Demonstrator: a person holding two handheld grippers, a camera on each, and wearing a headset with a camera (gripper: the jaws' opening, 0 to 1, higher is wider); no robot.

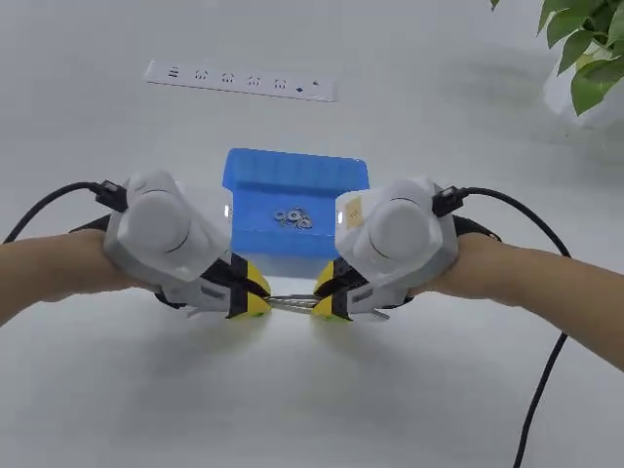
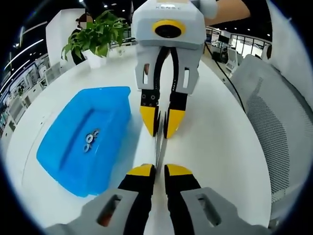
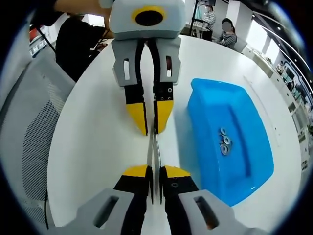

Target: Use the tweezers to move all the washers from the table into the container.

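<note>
Evidently the left claw [image 1: 255,300] and right claw [image 1: 327,304] each clamp the tweezers [image 1: 291,303], hiding both ends.

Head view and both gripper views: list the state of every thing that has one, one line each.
left gripper: shut on one end of the tweezers
right gripper: shut on the other end
tweezers: held between both grippers, in front of the container
container: upright on the table, open top
washers: clustered on the container floor
power strip: flat on the table beyond the container
</note>
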